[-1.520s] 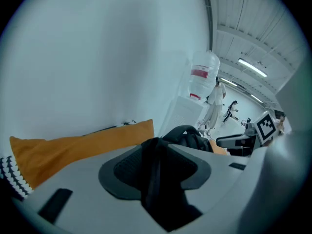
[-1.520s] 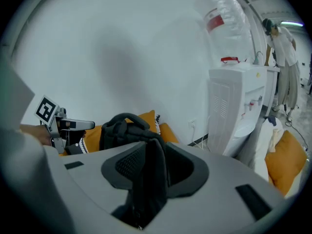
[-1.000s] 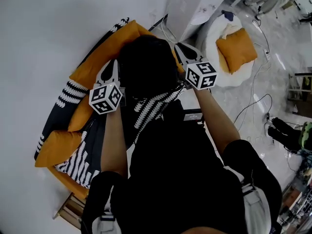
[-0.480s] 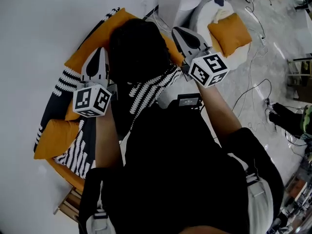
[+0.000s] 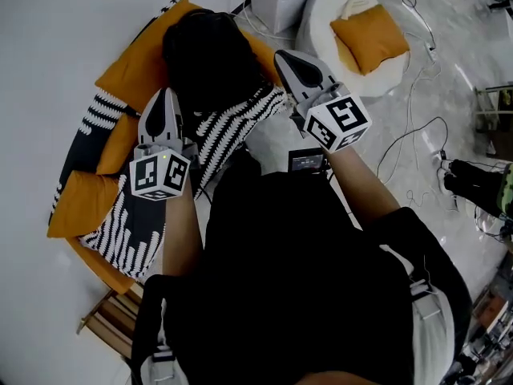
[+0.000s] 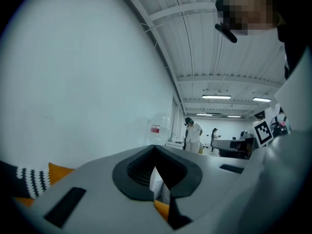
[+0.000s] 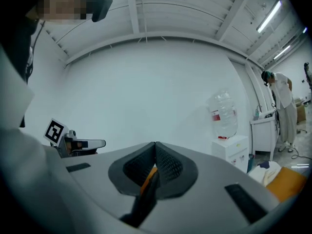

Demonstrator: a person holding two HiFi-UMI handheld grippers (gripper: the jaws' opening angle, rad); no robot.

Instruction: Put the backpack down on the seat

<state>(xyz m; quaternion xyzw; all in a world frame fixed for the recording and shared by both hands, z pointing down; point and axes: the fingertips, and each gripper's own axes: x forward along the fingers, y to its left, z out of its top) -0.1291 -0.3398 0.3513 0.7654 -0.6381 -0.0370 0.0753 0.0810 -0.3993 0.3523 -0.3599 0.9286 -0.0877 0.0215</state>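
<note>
**Backpack on the seat, both tongs pressed together beside it**

The backpack [image 5: 212, 58] lies on the seat [image 5: 76, 207], against the orange back cushion [image 5: 132, 58], with its near edge on the striped throw [image 5: 228, 131]. The left tongs [image 5: 164, 96] are shut tip to tip just beside its near left edge. The right tongs [image 5: 286, 58] are likewise shut, just off its right side. Each gripper view shows the pads meeting, with only a dark sliver and a bit of orange in the gap below them. I cannot tell whether that sliver is a strap.

The main risk is a slump. The throw drapes over the front of the seat, so the pack could slide forward on the loose cloth and tip onto the floor. If a strap is caught in either tongs, pulling away would drag the pack along.

The pack shows only as a rounded black mass, and its top and straps cannot be made out. Its longer side seems to run along the cushion line, from far left to near right in the head view.
</note>
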